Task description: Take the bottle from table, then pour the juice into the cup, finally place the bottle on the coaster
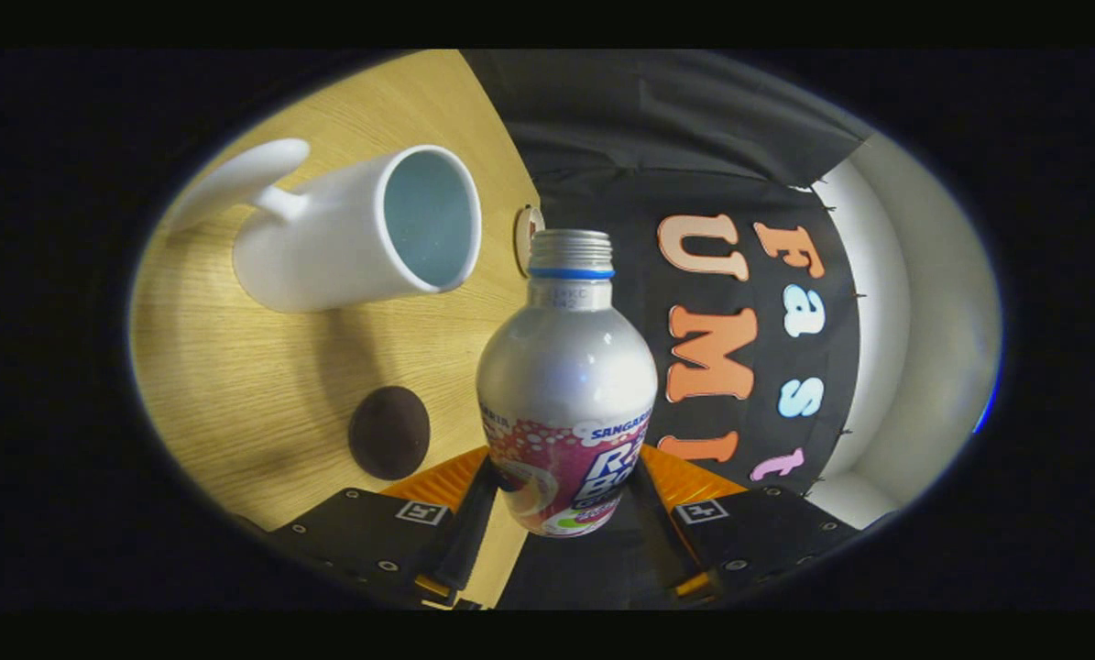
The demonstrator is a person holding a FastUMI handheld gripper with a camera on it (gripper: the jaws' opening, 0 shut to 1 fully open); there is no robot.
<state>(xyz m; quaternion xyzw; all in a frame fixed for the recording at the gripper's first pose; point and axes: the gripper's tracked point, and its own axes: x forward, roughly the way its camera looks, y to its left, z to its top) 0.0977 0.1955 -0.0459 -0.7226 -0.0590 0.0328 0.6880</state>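
Gripper view has my jaws closed in on the silver metal bottle with the pink label (565, 385), one black finger (469, 527) pressing each side of its lower body, so I have it pinched low on the label band. The camera is rolled hard over, which tells me the bottle is already tipped well off upright and raised clear of the pale wood-grain bench (235, 385). Its threaded neck carries no cap, and the mouth points past the far edge of the bench toward the black cloth wall.

I judge I am in the pouring step. The white ceramic cup with a handle (355, 234) stands on the bench beyond the fingers and to one side of the bottle neck, its opening facing me, but the mouth is not yet over it. To pour well I want to carry the neck across until it sits above the middle of the opening, then roll slowly, because a low grip leaves the neck free to swing. I cannot tell how full the bottle is, so I would start gently.

A dark round disc (388, 432) lies on the bench near the fingers, probably the coaster. A small pale round piece (528, 240) sits at the far edge, behind the neck; I cannot make out what it is.
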